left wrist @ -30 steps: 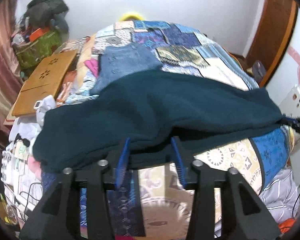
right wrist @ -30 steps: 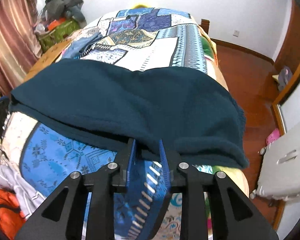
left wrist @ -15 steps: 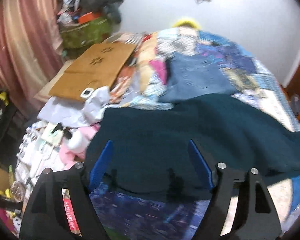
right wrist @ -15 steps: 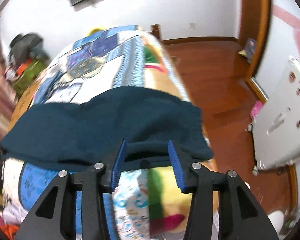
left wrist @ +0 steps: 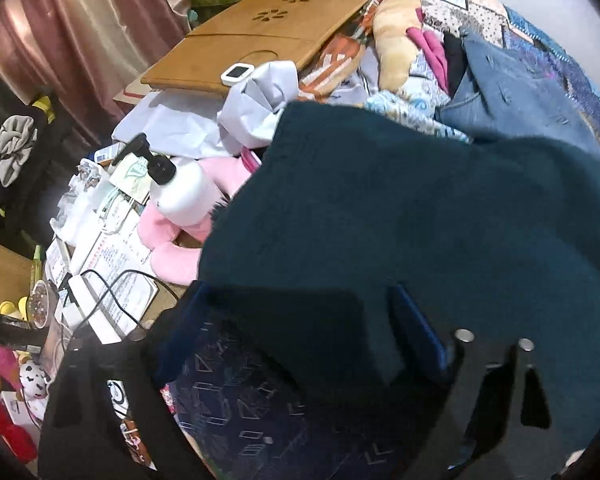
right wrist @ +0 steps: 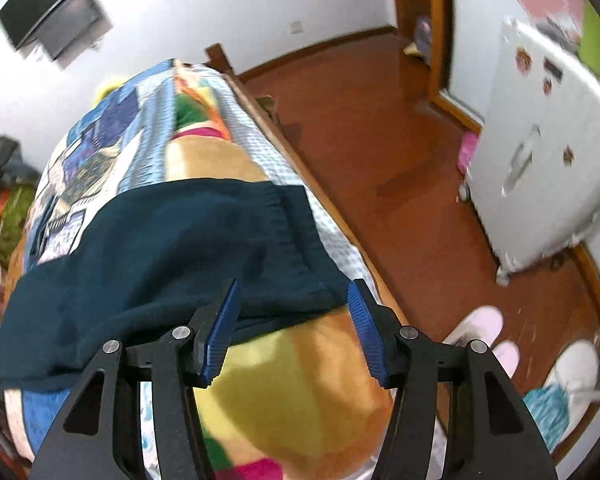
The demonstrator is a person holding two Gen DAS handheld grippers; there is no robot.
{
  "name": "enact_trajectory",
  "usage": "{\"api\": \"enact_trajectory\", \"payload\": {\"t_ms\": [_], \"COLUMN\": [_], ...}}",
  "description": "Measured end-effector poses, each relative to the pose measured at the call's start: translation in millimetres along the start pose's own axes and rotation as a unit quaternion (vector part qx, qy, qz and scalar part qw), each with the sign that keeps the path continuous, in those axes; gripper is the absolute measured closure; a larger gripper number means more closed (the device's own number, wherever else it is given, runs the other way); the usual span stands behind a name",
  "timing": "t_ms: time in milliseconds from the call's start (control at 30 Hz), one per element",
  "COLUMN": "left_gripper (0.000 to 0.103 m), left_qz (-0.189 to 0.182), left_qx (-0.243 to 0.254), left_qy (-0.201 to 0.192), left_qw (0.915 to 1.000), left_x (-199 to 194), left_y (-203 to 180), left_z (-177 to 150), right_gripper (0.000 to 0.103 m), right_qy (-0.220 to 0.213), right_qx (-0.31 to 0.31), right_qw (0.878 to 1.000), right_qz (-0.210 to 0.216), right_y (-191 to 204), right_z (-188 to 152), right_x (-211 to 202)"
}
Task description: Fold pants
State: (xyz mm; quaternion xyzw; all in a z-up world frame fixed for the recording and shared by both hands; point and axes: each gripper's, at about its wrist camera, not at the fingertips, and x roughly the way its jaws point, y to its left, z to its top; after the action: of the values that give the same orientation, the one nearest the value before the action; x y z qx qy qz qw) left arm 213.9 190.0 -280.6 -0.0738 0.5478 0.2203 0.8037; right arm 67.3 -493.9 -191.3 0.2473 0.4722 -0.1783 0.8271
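Note:
The dark teal pants (left wrist: 420,216) lie folded lengthwise across the patchwork bedspread (right wrist: 100,148). They also show in the right wrist view (right wrist: 172,248). My left gripper (left wrist: 300,312) is open, its blue pads spread over the near edge at the pants' left end. My right gripper (right wrist: 292,300) is open, with its pads on either side of the near corner at the pants' right end. Neither gripper holds cloth.
A wooden lap tray (left wrist: 260,28), a white lotion bottle (left wrist: 176,188), a pink plush (left wrist: 180,240), papers and cables crowd the bed's left side. Folded jeans (left wrist: 512,92) lie behind the pants. Red-brown floor (right wrist: 380,140), a white cabinet (right wrist: 540,160) and slippers (right wrist: 476,324) are on the right.
Both grippers let go of the pants' near edge and opened wide. The left swung toward the pants' left end, the right toward the right end.

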Motion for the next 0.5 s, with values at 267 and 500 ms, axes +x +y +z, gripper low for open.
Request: {"api": "enact_trajectory", "payload": {"t_ms": [267,500], "left_gripper": [0.008,0.008], "left_qz": [0.008,0.015], "left_qx": [0.002,0.006], "left_qy": [0.002,0.001], "left_qw": [1.0000,0.9999], "left_x": [3.9,4.1], "left_y": [-4.5,-6.7], "left_z": [5.2,4.1], "right_gripper": [0.048,0.067], "right_qy": [0.060,0.074], "right_qx": [0.071,0.091], "right_qw": [0.994,0.991], "right_qz": [0.056,0.069], "right_y": [-10.5,-16.1], "right_z": [-2.1,-7.9], "right_x": [44.8,52.3]}}
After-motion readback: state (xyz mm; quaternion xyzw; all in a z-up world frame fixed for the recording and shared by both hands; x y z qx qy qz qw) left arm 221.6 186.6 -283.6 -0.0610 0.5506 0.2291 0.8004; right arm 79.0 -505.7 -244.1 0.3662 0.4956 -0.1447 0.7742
